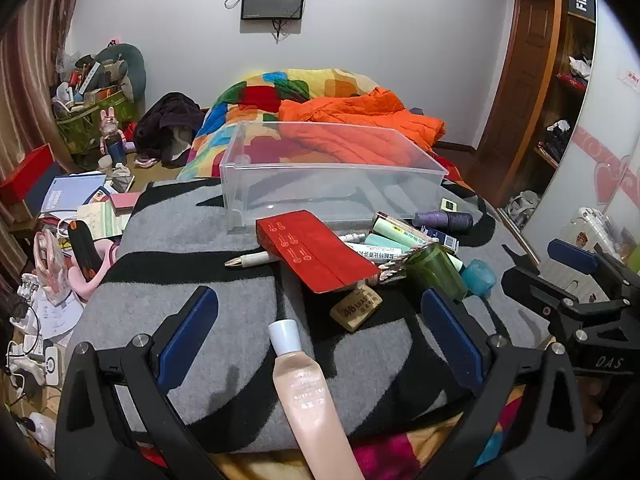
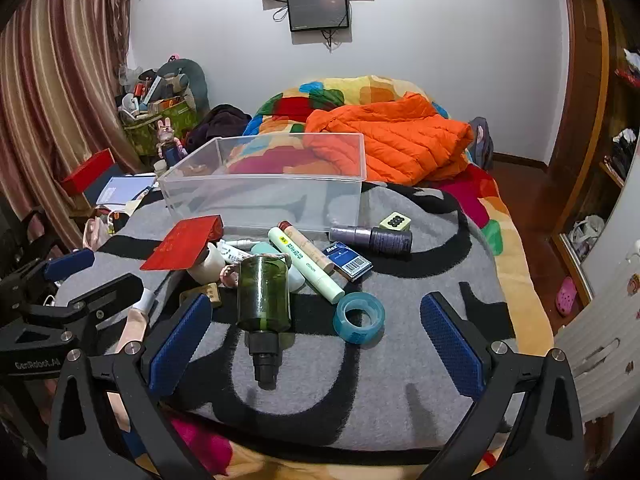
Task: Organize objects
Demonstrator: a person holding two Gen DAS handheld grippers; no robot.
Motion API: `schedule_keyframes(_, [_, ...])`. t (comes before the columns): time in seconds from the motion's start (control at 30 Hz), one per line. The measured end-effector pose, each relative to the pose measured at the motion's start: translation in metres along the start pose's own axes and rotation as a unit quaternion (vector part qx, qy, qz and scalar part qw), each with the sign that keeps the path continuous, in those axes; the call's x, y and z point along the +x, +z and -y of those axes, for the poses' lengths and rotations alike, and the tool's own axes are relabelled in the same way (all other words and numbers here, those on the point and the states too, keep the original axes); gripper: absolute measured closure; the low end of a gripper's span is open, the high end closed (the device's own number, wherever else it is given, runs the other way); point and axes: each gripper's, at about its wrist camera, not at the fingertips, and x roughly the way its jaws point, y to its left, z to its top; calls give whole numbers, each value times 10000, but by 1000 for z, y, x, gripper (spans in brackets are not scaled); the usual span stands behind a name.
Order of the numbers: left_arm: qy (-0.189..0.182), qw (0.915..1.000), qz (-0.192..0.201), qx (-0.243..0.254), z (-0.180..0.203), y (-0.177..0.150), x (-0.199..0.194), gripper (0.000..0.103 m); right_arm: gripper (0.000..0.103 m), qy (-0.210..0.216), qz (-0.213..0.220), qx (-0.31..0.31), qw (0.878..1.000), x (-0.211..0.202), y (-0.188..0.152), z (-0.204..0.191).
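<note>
On the grey-and-black blanket [image 1: 192, 248], the left gripper [image 1: 320, 332] stands wide, holding nothing — a pink tube [image 1: 308, 396] lies between its fingers. Ahead, a red envelope [image 1: 316, 254] tops the clutter, just before the clear plastic bin [image 1: 332, 176]. The right gripper [image 2: 316, 340] is wide too, with a green bottle [image 2: 264, 296] and a teal tape roll [image 2: 359, 317] between its fingers.

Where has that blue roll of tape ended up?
The blue tape roll lies on the grey blanket, right of the green bottle and below the pale green tube. In the left wrist view it peeks out behind that bottle.
</note>
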Motion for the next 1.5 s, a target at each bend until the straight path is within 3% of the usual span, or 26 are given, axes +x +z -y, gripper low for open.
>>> schedule_keyframes(1.5, [226, 9995, 91, -183, 3, 2, -1, 0, 0, 90, -27, 22, 10000, -1, -1, -2])
